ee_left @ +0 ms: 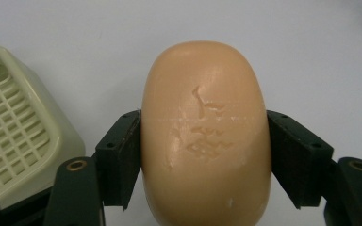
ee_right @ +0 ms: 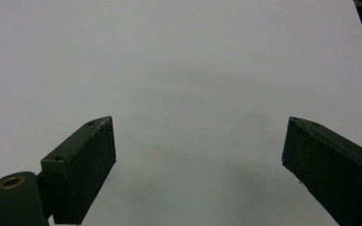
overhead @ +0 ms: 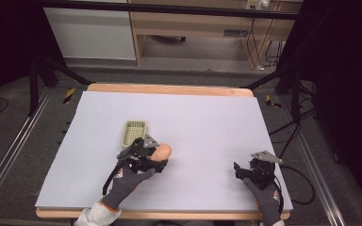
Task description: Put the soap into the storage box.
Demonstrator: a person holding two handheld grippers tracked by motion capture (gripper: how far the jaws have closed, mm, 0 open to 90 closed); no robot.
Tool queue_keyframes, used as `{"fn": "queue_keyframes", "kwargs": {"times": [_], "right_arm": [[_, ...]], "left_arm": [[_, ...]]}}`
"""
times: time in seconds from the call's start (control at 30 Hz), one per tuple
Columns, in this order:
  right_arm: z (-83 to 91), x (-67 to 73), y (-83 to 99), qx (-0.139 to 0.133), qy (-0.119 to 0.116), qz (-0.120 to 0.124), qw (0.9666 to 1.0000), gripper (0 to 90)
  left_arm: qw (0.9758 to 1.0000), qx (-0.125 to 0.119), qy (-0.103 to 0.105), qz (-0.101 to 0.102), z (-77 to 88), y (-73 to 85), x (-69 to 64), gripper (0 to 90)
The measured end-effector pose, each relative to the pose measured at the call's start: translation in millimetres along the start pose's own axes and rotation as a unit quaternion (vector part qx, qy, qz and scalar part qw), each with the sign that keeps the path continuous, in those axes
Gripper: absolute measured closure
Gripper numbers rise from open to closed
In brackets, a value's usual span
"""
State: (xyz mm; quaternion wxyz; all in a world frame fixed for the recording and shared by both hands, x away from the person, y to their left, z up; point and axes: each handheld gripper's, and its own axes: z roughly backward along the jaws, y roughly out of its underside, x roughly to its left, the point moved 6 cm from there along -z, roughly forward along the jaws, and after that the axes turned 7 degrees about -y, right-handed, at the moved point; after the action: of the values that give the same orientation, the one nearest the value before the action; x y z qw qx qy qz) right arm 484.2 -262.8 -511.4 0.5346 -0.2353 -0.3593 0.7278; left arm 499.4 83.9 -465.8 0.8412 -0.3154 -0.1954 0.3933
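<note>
Left gripper [ee_left: 206,160] jaws clamped on peach soap bar [ee_left: 206,136], just beside pale green soap dish [overhead: 134,132]. Right gripper [ee_right: 198,165] jaws wide apart over bare table [overhead: 207,117]. Risk: smooth rounded soap squirting out under squeeze. Matte lavender surface; dark frame, cables, wooden furniture behind

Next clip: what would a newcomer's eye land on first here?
The peach-coloured soap bar, clamped between the left gripper's jaws at the table's near left. Just beyond it sits a pale green slatted soap dish. The right gripper rests open at the near right over bare white table.
</note>
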Motion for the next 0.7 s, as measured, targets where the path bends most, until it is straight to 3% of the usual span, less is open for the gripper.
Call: {"fn": "queue_keyframes", "kwargs": {"times": [0.7], "right_arm": [[-0.3, -0.4, -0.2, -0.001, 0.0, 0.0, 1.0, 10.3]], "left_arm": [[0.9991, -0.014, -0.024, 0.031, 17.3, -6.3, 32.3, 31.8]]}}
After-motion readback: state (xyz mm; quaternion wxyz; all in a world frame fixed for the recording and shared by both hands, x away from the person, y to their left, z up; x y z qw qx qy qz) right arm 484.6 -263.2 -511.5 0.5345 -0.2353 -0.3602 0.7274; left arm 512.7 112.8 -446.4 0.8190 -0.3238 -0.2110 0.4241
